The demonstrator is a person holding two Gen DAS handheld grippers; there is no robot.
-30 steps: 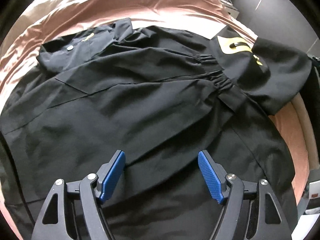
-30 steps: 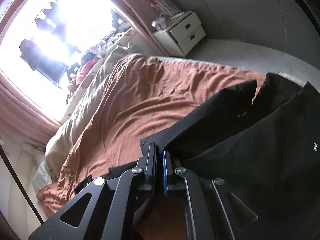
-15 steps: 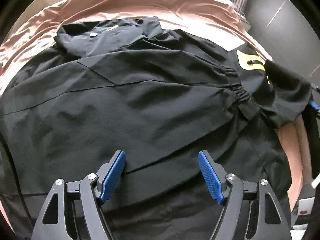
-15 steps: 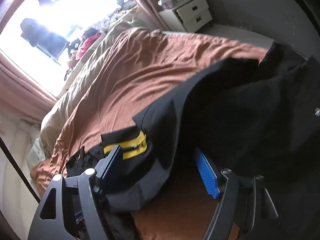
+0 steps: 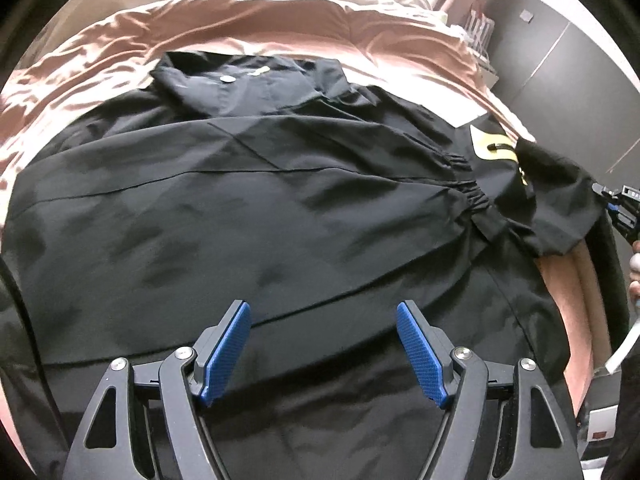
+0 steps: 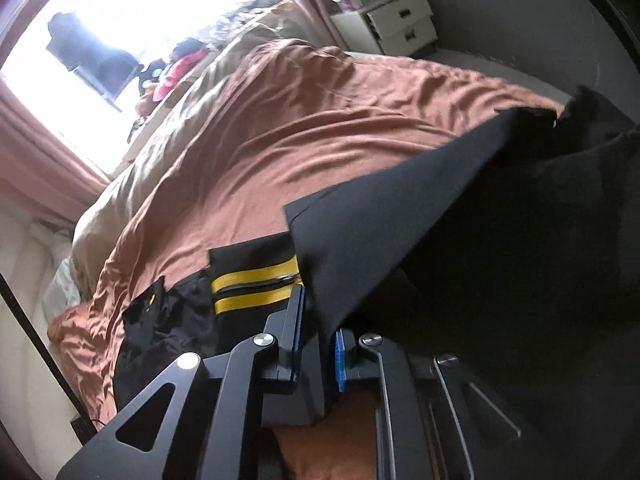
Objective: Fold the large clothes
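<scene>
A large black jacket point(image 5: 280, 208) lies spread on the bed, collar at the far side, with a yellow patch point(image 5: 490, 148) near its right sleeve. My left gripper point(image 5: 324, 344) hovers open over the jacket's near part, nothing between its blue pads. My right gripper point(image 6: 320, 320) is shut on a black fabric edge of the jacket point(image 6: 440, 208), which lifts away from it as a taut flap. Yellow stripes point(image 6: 256, 284) lie just left of its fingers. In the left wrist view the right gripper point(image 5: 618, 208) shows at the jacket's far right edge.
The brown bed cover point(image 6: 300, 120) stretches beyond the jacket toward a bright window point(image 6: 120, 20). A white nightstand point(image 6: 396, 20) stands at the bed's far corner. Grey wardrobe doors point(image 5: 560, 80) are at the right, and a person's hand point(image 5: 634, 264) holds the right gripper.
The right gripper went from shut to open around the jacket's edge, then shut on it. The left gripper slid sideways over the jacket, still open.
</scene>
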